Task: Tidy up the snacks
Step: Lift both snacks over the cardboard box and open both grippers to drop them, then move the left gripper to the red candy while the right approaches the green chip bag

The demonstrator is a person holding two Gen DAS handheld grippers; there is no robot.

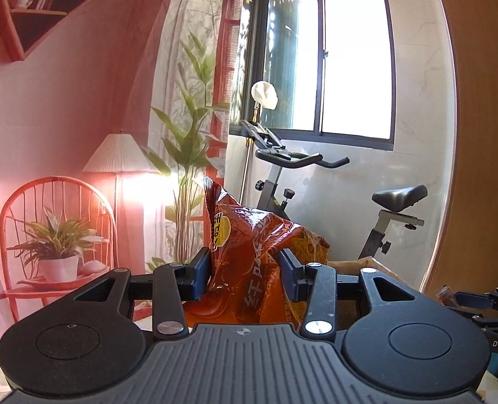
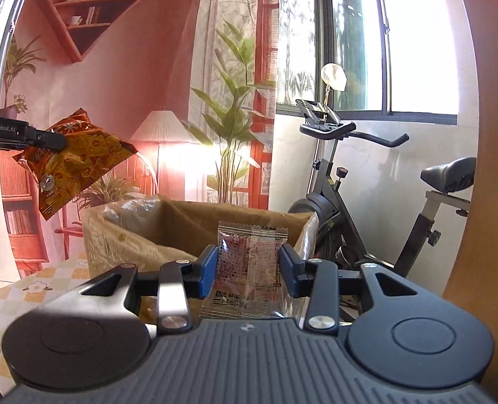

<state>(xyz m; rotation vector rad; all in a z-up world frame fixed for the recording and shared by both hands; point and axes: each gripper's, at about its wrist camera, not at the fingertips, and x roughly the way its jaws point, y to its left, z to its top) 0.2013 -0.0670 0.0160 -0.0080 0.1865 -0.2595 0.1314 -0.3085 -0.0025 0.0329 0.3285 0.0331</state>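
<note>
Left claw (image 1: 245, 274) fills the bottom of the left wrist view, its blue pads pressed from both sides into a crumpled orange-red snack bag (image 1: 249, 259), which stands up between them clear of any surface. Behind it are an exercise bike (image 1: 316, 181) under a sliding window (image 1: 326, 60) and a printed backdrop (image 1: 80, 118) showing a lamp, a chair and plants; the tip of the other claw shows at the right edge, with a corner of a cardboard box (image 1: 367, 264) just past the bag. Seen from the right wrist, the right claw (image 2: 247, 271) is closed partway on a small clear snack packet (image 2: 249, 262) with red printing, held upright between its blue pads in front of the open cardboard box (image 2: 168, 232), which is lined with plastic and sits on a worktop (image 2: 30, 289) covered in a yellow flowered check cloth. At upper left the left claw (image 2: 58, 141) holds the orange-red snack bag (image 2: 73, 158) in the air, above and to the left of the box.
</note>
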